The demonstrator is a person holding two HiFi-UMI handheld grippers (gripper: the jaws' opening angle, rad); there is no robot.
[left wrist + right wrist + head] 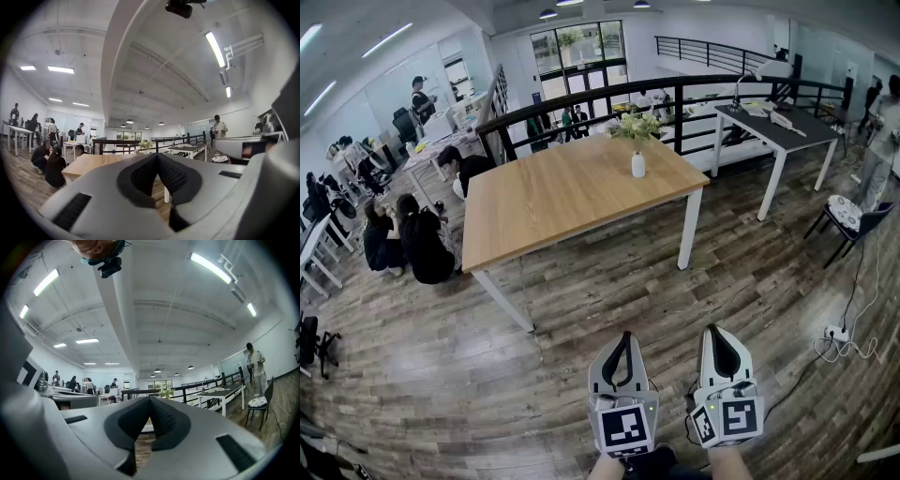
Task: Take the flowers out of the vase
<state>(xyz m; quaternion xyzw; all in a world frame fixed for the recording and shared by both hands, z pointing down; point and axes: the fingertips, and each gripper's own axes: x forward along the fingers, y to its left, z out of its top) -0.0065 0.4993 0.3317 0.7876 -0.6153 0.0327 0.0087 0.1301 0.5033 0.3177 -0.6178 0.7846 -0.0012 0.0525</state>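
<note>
Bright ceiling strip lights (213, 268); fisheye edges, sharp centre

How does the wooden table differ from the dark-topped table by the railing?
The wooden table has a light wood top; the dark-topped table is dark grey. The wooden table looks larger and bears a vase of flowers; the dark-topped table carries a lamp and white items. Both stand on white legs.

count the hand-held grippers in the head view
2: the left hand-held gripper at the bottom centre, the right hand-held gripper beside it, both short of the wooden table. None appears hidden.
</note>
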